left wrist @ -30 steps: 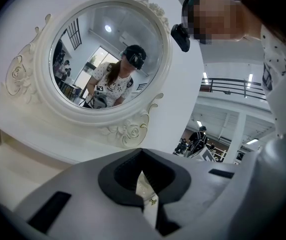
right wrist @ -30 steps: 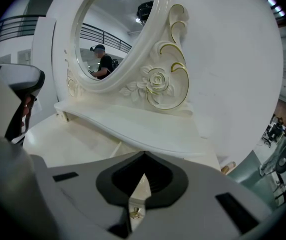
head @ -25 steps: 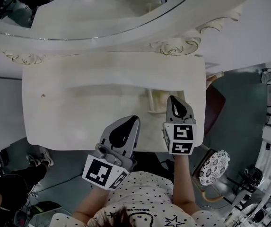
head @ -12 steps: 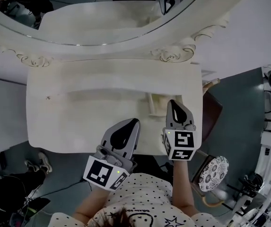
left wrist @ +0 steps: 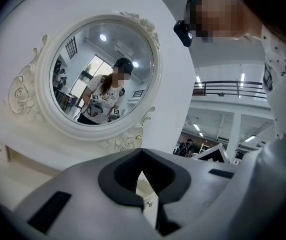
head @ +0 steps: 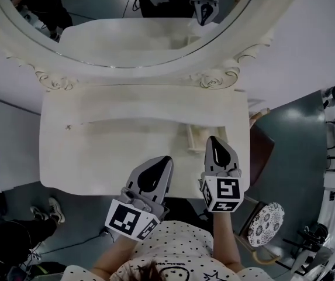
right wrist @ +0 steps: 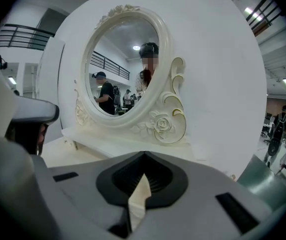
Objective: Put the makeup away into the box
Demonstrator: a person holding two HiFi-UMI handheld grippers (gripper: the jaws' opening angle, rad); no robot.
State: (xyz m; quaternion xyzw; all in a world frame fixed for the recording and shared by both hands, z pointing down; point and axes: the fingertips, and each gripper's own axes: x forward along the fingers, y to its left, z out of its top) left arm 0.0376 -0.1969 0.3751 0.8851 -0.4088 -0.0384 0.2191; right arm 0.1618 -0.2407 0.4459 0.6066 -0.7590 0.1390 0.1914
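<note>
A small cream open box (head: 194,139) sits on the right part of the white dressing table (head: 109,151); no makeup shows anywhere on the tabletop. My left gripper (head: 166,159) hovers over the table's front edge, its jaws shut with nothing in them. My right gripper (head: 214,139) is just right of it, also shut and empty, with its tip over the box's right side and hiding part of it. In the left gripper view the left gripper (left wrist: 142,151) points at the oval mirror (left wrist: 103,84). The right gripper (right wrist: 143,156) faces that mirror (right wrist: 125,69) too.
The carved oval mirror (head: 138,34) stands at the table's back and reflects both grippers. A round patterned stool (head: 264,214) and a dark chair (head: 262,151) stand right of the table. A person's shoes (head: 51,208) are on the floor at the left. A tiny knob (head: 68,127) lies far left.
Both grippers have lifted a little above the table's front edge, still shut. The head view has tipped up, so more of the mirror shows, and the grippers' reflection.
</note>
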